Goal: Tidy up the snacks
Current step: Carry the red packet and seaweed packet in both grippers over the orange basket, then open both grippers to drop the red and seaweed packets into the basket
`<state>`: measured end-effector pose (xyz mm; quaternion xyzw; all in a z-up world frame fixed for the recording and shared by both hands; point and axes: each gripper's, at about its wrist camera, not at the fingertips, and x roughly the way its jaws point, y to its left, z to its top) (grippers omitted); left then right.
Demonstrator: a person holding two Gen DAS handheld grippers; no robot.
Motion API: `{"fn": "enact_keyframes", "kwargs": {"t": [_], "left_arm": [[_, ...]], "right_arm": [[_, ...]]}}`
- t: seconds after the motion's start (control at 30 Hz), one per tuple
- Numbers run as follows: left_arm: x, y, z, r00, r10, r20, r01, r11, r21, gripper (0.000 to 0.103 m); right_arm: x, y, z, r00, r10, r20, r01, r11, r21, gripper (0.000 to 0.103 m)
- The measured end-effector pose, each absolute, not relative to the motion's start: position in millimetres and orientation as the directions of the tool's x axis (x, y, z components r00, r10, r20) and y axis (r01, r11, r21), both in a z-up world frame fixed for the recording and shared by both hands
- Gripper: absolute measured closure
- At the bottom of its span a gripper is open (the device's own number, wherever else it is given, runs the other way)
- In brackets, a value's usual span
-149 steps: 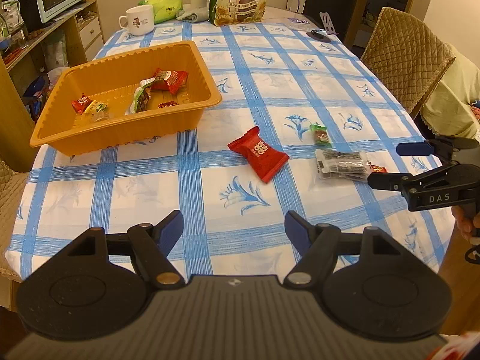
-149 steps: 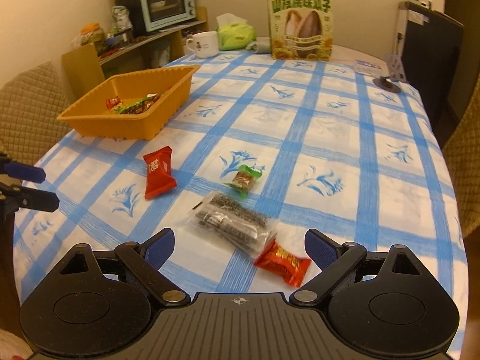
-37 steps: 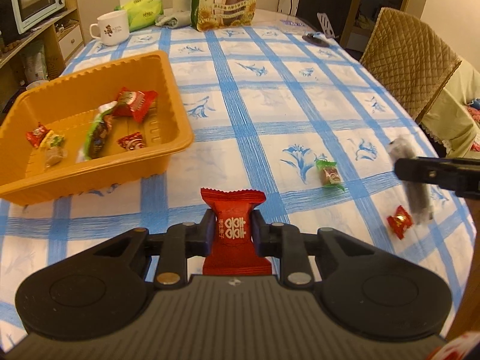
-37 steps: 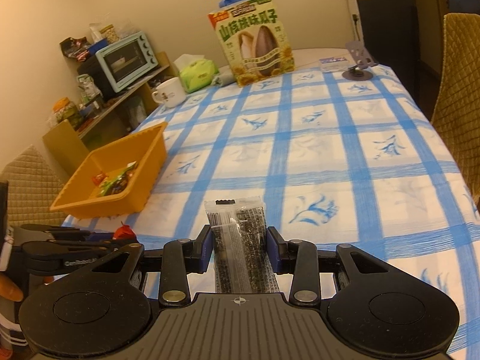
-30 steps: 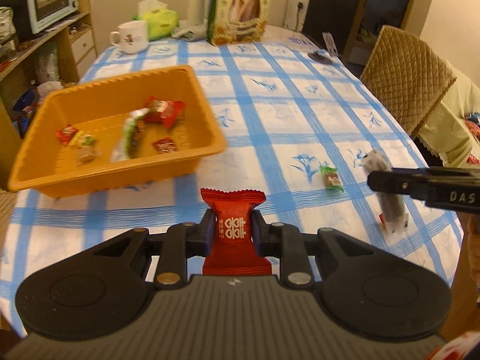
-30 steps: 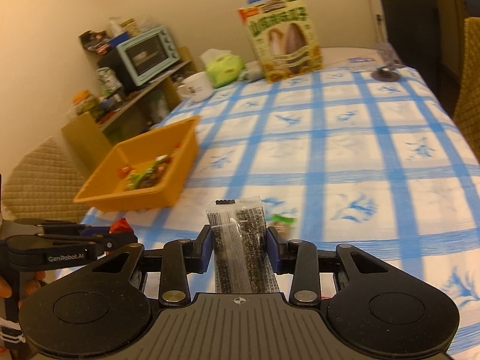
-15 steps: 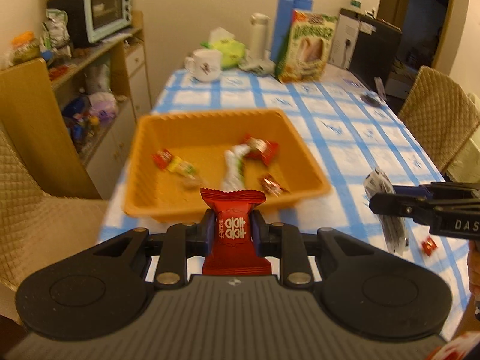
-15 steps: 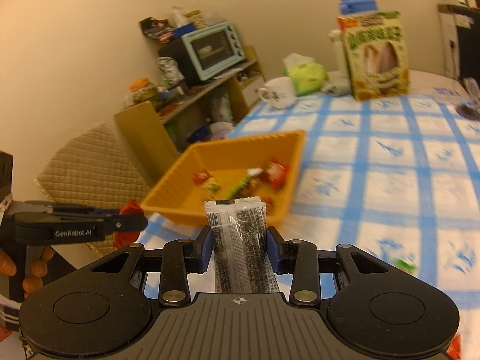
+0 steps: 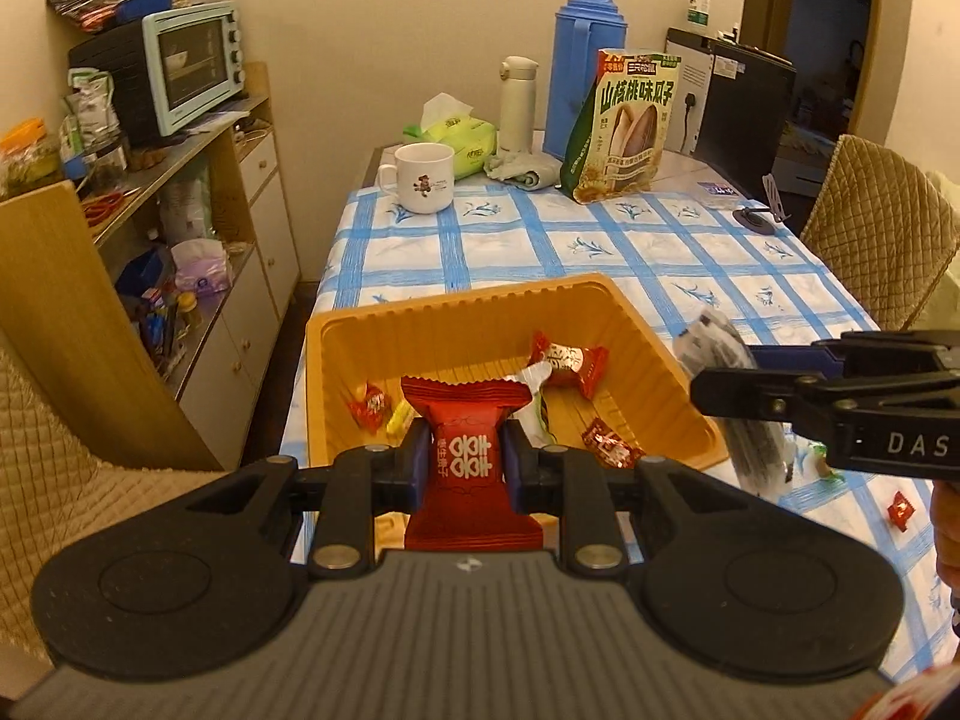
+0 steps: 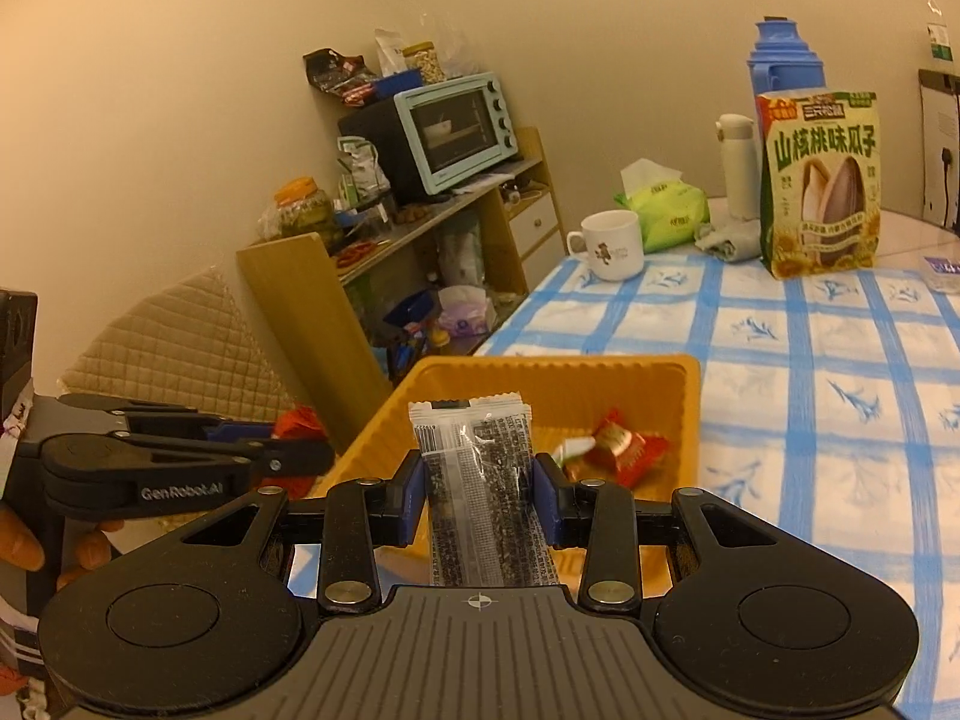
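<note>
From the left wrist view, the left gripper [image 9: 462, 459] tilts down over the orange tray [image 9: 654, 333], its fingers pinching a red snack packet [image 9: 462, 456] upright; wrapped candies [image 9: 567, 360] lie inside the tray.

From the right wrist view, the right gripper [image 10: 477, 492] points at the same tray [image 10: 690, 396], fingers clamped on a clear seed packet [image 10: 480, 480] standing between them, above the tray's near edge on the checked surface [image 10: 840, 372].
</note>
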<state>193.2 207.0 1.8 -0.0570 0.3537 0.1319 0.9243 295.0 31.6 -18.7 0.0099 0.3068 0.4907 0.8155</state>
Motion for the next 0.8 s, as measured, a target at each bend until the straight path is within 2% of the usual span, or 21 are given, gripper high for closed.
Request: {"fn": "enact_keyframes", "kwargs": {"t": [0.8], "left_arm": [[248, 274, -45, 0.634, 0.151, -0.759, -0.233, 0.972, -0.002, 0.081]], "right_arm": [[329, 96, -38, 0.394, 0.735, -0.552, -0.743, 0.608, 0.279, 0.065]]}}
